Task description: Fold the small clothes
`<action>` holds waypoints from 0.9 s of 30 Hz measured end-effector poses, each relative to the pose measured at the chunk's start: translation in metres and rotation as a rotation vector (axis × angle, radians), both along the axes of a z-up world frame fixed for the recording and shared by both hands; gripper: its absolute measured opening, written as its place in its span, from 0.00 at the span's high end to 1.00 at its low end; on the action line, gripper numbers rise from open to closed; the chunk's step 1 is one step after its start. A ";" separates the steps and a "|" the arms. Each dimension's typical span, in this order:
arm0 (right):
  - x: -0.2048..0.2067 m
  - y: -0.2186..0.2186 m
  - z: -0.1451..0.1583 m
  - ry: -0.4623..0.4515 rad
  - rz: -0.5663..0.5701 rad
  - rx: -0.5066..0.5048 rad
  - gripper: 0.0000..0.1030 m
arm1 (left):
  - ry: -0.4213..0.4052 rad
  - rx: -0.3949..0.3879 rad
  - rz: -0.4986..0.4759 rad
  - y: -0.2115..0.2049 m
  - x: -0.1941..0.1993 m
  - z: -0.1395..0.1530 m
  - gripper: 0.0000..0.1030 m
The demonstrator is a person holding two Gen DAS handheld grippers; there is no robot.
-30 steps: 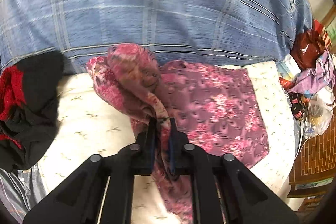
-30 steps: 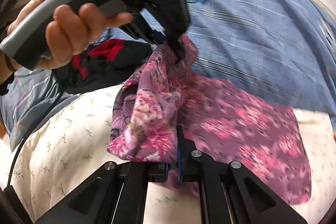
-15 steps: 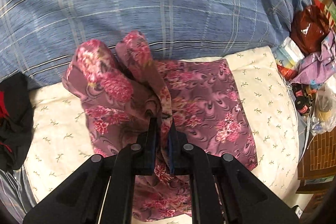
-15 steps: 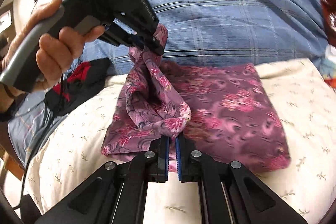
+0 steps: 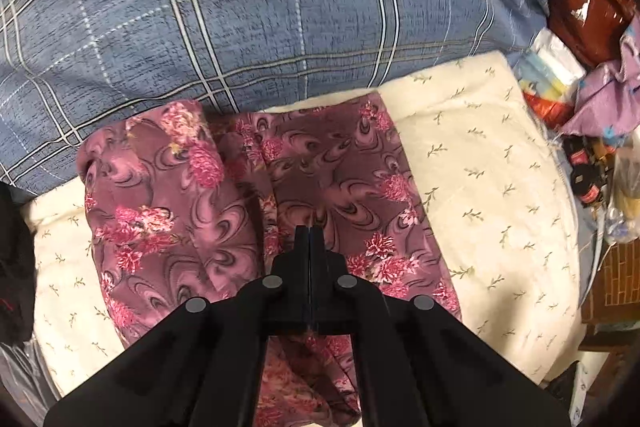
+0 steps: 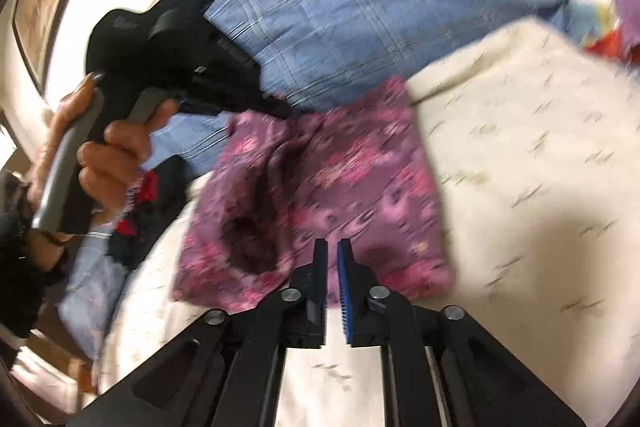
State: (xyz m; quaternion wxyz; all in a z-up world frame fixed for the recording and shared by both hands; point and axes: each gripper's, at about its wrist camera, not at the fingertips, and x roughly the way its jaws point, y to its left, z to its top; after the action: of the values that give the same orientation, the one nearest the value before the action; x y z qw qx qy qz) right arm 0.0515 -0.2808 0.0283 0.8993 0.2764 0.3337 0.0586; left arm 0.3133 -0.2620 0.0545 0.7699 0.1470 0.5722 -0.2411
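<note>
Change: since half a second ago we see both claws let go of the floral garment (image 5: pixel 320 195), which has dropped from a lifted bunch into a folded heap.
Left claw (image 5: pixel 310 233): clenched, fingers pressed flat together with no cloth between them, hovering over the garment's middle.
Right claw (image 6: pixel 332 247): released, a narrow gap between its blue-lined fingers, nothing in it.
Garment: ahead of and under both claws, on the cream sprigged pad (image 5: pixel 488 187); its far edge touches the blue plaid blanket (image 5: pixel 260 7).
Edges: a raised fold lies left of the left claw; the right side lies flatter, with a straight edge.
Open room: bare cream pad right of both claws.
Left hand (image 6: pixel 100 155): grips the left tool's grey handle.
Clutter: dark clothing (image 5: pixel 14 251) at far left, bags (image 5: pixel 588 7) at far right.
Writing: small print on the left tool, too blurred for us to read.
</note>
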 end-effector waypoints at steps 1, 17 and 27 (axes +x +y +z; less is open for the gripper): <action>0.000 0.002 -0.003 -0.011 0.020 0.048 0.70 | 0.010 0.007 -0.006 -0.001 0.000 -0.002 1.00; 0.045 0.055 -0.016 -0.041 0.153 0.022 0.31 | 0.031 0.368 -0.110 -0.022 -0.003 -0.033 0.25; 0.062 0.071 -0.017 -0.022 0.184 -0.026 0.88 | 0.082 0.237 0.049 0.040 0.010 -0.036 0.93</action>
State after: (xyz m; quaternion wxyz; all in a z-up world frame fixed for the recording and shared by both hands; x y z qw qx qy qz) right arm 0.1136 -0.2098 0.0116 0.8974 0.2322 0.3483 0.1395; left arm 0.3235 -0.2222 0.0185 0.7287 0.2128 0.6312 -0.1589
